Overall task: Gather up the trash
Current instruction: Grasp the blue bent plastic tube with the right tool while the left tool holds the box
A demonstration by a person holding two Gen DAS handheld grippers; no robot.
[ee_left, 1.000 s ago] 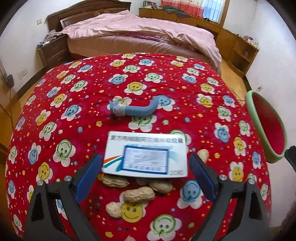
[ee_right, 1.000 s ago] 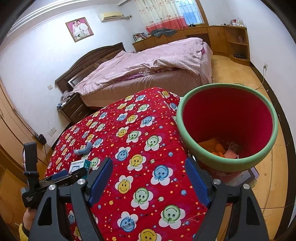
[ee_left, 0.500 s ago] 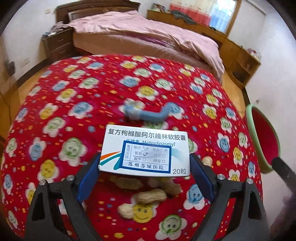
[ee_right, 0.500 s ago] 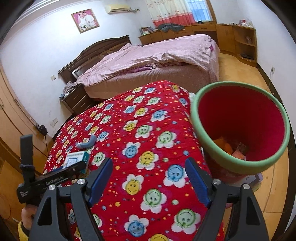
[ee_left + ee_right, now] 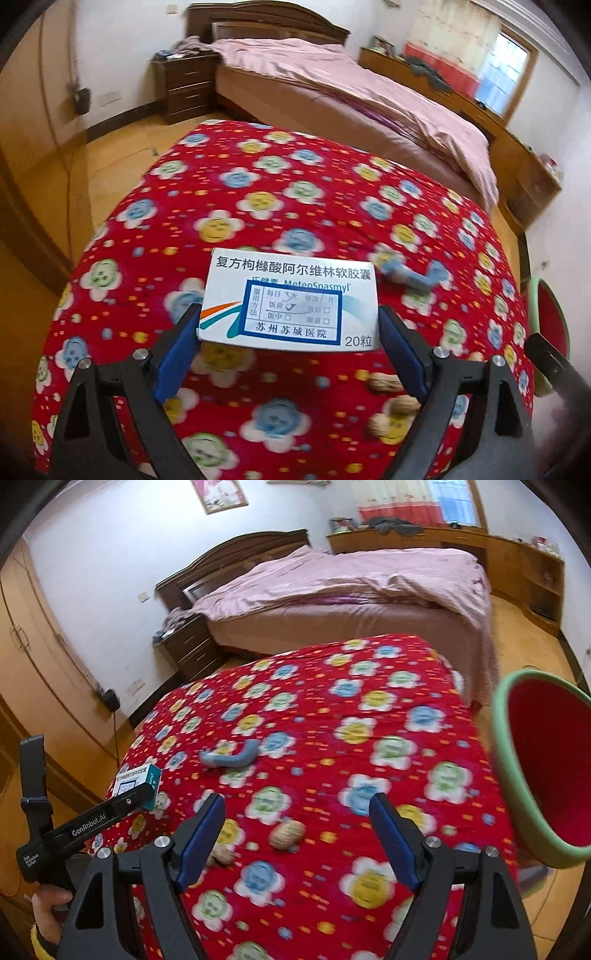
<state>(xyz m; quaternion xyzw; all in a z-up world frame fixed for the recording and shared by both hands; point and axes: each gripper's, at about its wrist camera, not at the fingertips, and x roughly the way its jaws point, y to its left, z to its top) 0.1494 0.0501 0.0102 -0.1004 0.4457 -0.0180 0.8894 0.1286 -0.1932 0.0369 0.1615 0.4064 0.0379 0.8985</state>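
Aloft, medicine box (image 5: 290, 301) in left claw (image 5: 289, 345)

Black frames, blue fingers (image 5: 176, 354) (silver screws)

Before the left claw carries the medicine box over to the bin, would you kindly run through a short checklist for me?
1. Left claw shut on the medicine box: ok, a finger presses each end.
2. Box clear of the tablecloth: ok, it is held above it.
3. Trash bin within view, mouth open: ok, at the table's right side.
4. Right claw out of the way: not ok, open and empty between box and bin.
5. Peanuts and blue-grey scrap collected: not ok, both on the cloth.
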